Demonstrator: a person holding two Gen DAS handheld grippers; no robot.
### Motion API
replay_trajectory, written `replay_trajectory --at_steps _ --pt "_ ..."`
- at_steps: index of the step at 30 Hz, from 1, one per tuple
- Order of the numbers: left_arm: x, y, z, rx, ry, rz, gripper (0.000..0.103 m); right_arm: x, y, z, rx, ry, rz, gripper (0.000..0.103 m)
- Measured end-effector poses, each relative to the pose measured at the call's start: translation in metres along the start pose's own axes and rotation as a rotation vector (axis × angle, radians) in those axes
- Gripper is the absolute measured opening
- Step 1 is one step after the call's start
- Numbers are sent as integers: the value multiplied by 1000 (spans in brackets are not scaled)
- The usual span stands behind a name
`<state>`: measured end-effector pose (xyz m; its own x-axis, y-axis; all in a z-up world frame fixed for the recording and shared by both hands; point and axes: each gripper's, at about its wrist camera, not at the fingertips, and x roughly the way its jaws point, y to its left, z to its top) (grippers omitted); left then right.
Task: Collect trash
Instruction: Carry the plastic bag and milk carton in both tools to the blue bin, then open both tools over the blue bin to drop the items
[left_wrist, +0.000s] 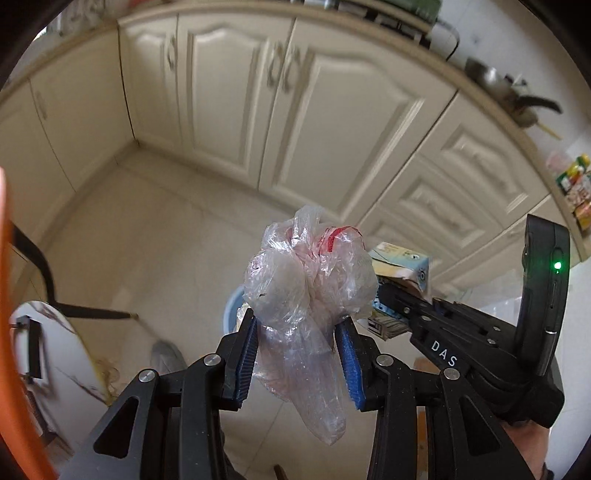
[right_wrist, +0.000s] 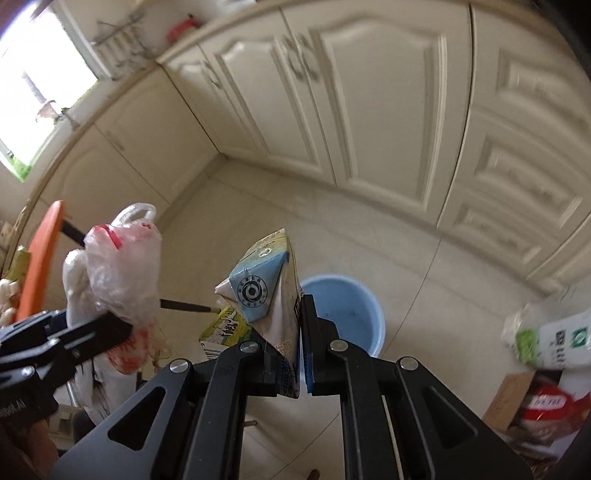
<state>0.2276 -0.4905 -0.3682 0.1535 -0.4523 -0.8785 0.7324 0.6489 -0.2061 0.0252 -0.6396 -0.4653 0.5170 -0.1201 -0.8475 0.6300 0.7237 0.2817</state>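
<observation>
- Left tool (left_wrist: 299, 332): clamped on plastic bag (left_wrist: 308, 280) above blue bucket (right_wrist: 341, 308); slack film may slip.
- Right tool (right_wrist: 282, 323): clamped on crushed carton (right_wrist: 269, 291), short of bucket; early release lands on floor.

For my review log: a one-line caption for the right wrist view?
Right gripper clamps a flattened milk carton above a blue bucket; left gripper holds a crumpled plastic bag.

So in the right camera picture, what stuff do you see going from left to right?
Orange board → plastic bag → milk carton → blue bucket → green-and-white package.
</observation>
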Motion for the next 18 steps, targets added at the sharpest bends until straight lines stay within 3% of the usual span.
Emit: replay_trajectory --at_steps 5,6,9,10,11,13,18 --pt "60 -9 23 -10 91 -3 43 33 -17 2 50 57 9 11" --pt "71 -2 26 -11 105 1 48 38 -18 4 57 69 14 11" --pt "86 8 31 -7 108 36 77 48 -26 7 83 76 14 17" --pt "89 9 31 -4 95 51 81 47 -27 6 89 75 12 27" --pt "83 5 35 3 86 57 83 46 -28 5 95 71 6 50" --pt "81 0 31 10 76 80 91 41 -30 3 113 45 -6 81" --pt "70 0 26 8 32 123 93 22 -29 -2 147 11 -42 103"
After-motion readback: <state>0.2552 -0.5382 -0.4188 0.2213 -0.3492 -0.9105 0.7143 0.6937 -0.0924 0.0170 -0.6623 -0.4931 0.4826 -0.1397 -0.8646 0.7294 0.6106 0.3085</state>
